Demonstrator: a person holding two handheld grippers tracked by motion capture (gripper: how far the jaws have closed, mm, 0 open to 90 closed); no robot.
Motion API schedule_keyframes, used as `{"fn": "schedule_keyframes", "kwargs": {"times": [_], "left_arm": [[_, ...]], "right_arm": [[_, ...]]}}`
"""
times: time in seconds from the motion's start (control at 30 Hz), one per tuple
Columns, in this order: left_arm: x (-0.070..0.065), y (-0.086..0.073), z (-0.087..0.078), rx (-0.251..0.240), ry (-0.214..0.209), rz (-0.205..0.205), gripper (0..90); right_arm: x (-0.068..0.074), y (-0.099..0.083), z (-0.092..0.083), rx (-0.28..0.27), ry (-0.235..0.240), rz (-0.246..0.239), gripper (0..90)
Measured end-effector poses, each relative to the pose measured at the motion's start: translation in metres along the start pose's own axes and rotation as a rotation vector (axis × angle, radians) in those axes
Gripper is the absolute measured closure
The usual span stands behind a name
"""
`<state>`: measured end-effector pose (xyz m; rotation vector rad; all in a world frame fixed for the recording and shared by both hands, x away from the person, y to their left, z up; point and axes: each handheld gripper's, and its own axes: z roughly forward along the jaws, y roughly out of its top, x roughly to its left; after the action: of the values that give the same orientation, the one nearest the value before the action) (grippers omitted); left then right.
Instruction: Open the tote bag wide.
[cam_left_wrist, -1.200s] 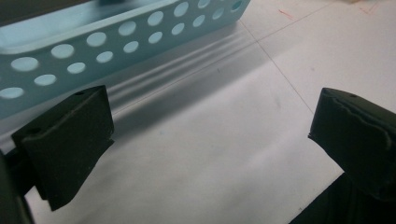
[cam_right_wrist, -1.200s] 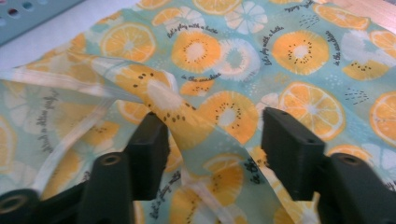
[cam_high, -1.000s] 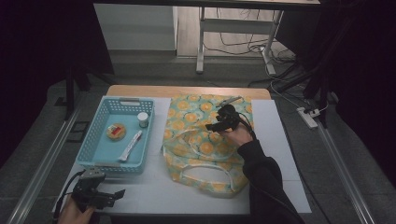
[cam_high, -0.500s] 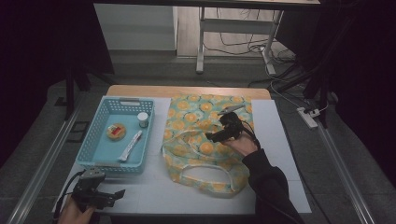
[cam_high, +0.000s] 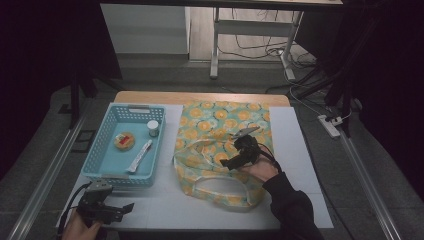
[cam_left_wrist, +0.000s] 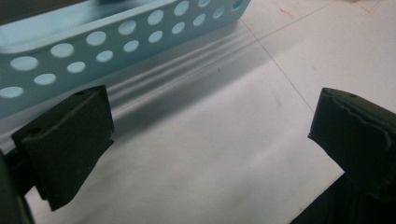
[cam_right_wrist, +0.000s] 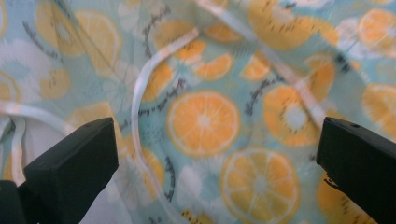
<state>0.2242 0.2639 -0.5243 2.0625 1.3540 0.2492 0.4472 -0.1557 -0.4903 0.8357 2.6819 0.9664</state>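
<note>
Fabric tote bag (cam_high: 220, 150), orange-slice print on pale teal, flat on white-covered bench (cam_high: 300, 150), just right of centre. Long axis 12 to 6 o'clock in high view; closed bottom edge at 12, mouth and loop handle (cam_high: 220, 192) at 6, toward the person.

Right gripper (cam_high: 234, 162) over lower middle of bag, tips aimed toward 8 o'clock, hand (cam_high: 261, 170) behind it at 4 o'clock. Jaws wide apart, just been opening, nothing between them. In right gripper view, printed cloth spread beneath and beyond the gap; white strap (cam_right_wrist: 140, 107) running roughly 1 to 7 o'clock close to the left-hand jaw, second strap crossing toward 4 o'clock at upper right. Contact between jaw tips and cloth: cannot tell.

Left gripper (cam_high: 124, 209) low at bench's near-left corner, tips toward 3 o'clock, well apart from bag. Jaws wide open, empty. In left gripper view, bare white surface between the jaws, perforated wall of blue basket (cam_left_wrist: 116, 37) at 11 o'clock.

Basket (cam_high: 97, 172) at 9 o'clock of bag, just beside it; inside, a small round orange item (cam_high: 124, 140), a white-capped small jar (cam_high: 153, 128), a long white packet (cam_high: 139, 156). Labels too small to read.

Bag's near-right corner hidden under sleeve (cam_high: 292, 210). Right gripper view soft, blurred at top edge. Bag contents, if any, not discernible.
</note>
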Motion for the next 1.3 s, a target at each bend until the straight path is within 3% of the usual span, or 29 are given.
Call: {"fn": "schedule_keyframes", "kwargs": {"times": [0.3, 0.4, 0.43, 0.6, 0.67, 0.7, 0.77, 0.9, 0.93, 1.1, 1.3], "left_arm": [[0.0, 0.0, 0.0, -0.002, 0.0, 0.002, 0.0], [0.0, 0.0, 0.0, -0.002, 0.0, 0.002, 0.0], [0.0, 0.0, 0.0, -0.002, 0.001, 0.003, 0.0], [0.0, 0.0, 0.0, 0.002, 0.001, 0.002, 0.0], [0.0, 0.0, 0.0, 0.003, 0.001, 0.003, 0.0], [0.0, 0.0, 0.0, 0.003, 0.001, 0.003, 0.0], [-0.001, 0.0, 0.0, 0.004, 0.002, 0.003, 0.0], [-0.001, 0.0, 0.0, 0.005, 0.003, 0.004, 0.0], [-0.001, 0.0, 0.0, 0.005, 0.002, 0.004, 0.0], [0.0, 0.0, 0.001, 0.006, 0.002, 0.002, 0.1], [0.0, 0.0, 0.001, 0.006, 0.002, 0.002, 0.1]], "right_arm": [[0.004, -0.019, 0.014, 0.045, -0.014, -0.027, 0.0], [0.008, -0.023, 0.021, 0.075, -0.023, -0.058, 0.0], [0.012, -0.025, 0.026, 0.094, -0.03, -0.09, 0.2], [0.012, -0.025, 0.024, 0.09, -0.006, -0.106, 8.2], [0.013, -0.025, 0.023, 0.084, -0.004, -0.115, 13.3], [0.015, -0.025, 0.02, 0.081, 0.01, -0.127, 22.8], [0.018, -0.025, 0.018, 0.075, 0.025, -0.143, 33.5], [0.022, -0.025, 0.015, 0.075, 0.051, -0.172, 51.3], [0.022, -0.025, 0.015, 0.075, 0.051, -0.172, 51.3], [0.027, -0.024, 0.013, 0.083, 0.09, -0.196, 77.0], [0.024, -0.024, 0.014, 0.082, 0.119, -0.174, 90.0]]}}
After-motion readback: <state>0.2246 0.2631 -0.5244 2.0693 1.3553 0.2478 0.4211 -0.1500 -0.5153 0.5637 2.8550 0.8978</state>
